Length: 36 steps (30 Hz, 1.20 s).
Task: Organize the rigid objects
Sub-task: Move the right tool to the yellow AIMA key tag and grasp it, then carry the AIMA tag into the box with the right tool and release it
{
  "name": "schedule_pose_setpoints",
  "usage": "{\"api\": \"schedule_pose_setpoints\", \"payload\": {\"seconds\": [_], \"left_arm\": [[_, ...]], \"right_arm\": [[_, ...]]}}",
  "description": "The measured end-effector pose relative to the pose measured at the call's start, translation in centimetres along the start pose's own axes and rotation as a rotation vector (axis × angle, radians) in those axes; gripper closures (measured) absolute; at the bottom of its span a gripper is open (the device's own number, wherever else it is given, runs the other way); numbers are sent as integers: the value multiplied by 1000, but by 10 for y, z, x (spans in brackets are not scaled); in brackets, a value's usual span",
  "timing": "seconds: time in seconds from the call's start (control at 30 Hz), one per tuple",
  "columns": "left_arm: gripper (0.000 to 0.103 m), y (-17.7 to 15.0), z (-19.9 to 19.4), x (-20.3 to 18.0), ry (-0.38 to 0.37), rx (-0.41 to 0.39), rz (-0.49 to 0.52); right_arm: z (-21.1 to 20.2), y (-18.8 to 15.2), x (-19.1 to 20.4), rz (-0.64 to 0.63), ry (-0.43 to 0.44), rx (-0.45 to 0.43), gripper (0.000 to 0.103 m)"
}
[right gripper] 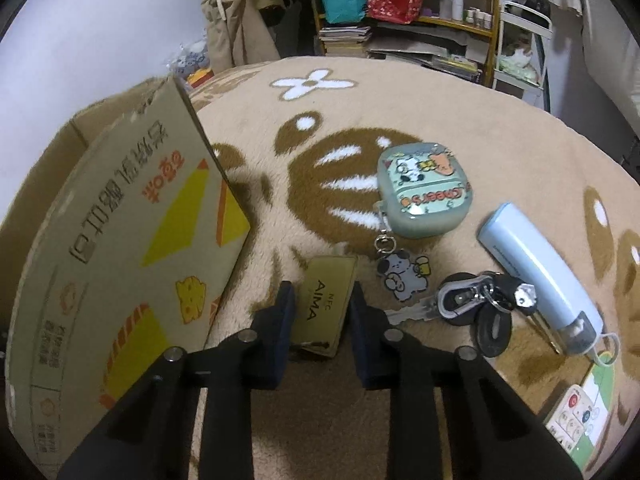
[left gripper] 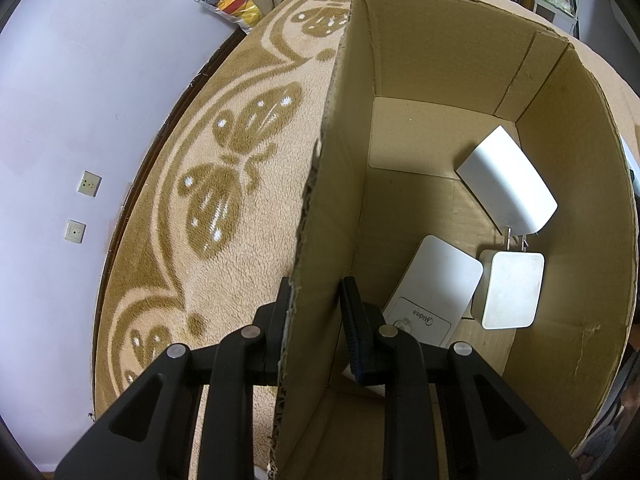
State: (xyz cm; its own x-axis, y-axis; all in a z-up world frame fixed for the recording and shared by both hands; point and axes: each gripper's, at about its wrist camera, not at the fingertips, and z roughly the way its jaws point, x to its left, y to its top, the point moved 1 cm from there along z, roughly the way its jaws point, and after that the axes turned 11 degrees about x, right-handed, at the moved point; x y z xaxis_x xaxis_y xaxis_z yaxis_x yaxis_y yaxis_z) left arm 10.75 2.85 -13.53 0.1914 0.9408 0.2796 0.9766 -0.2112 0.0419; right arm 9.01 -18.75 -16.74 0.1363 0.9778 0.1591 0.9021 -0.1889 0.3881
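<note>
My left gripper (left gripper: 316, 304) straddles the near wall of an open cardboard box (left gripper: 320, 208), one finger outside and one inside, closed on the wall. Inside the box lie a white Midea card-like device (left gripper: 436, 288), a white plug adapter (left gripper: 510, 290) and a white curved slab (left gripper: 508, 184). My right gripper (right gripper: 322, 300) is open around a gold AIMA NFC card (right gripper: 324, 306) on the blanket, fingers either side of it. The box's printed outer wall (right gripper: 120, 248) stands to its left.
On the tan patterned blanket (right gripper: 400, 100) lie a green cartoon earbud case with a keychain charm (right gripper: 424, 190), a bunch of keys (right gripper: 476, 304), a pale blue cylinder device (right gripper: 536, 272) and a card with buttons (right gripper: 580, 420). Shelves and clutter stand behind.
</note>
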Motion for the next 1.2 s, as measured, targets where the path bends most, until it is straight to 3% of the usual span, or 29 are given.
{"api": "schedule_pose_setpoints", "payload": {"seconds": [0.17,0.47,0.8,1.2], "left_arm": [[81,0,0,0,1,0,0],[81,0,0,0,0,0,0],[81,0,0,0,3,0,1],[81,0,-2,0,4,0,2]], "right_arm": [[-14,5,-4,18,50,-33,98],[-30,8,5,4,56,-94,98],[-77,16,13,0,101,-239,98],[-138,14,44,-72,226,-400,98]]}}
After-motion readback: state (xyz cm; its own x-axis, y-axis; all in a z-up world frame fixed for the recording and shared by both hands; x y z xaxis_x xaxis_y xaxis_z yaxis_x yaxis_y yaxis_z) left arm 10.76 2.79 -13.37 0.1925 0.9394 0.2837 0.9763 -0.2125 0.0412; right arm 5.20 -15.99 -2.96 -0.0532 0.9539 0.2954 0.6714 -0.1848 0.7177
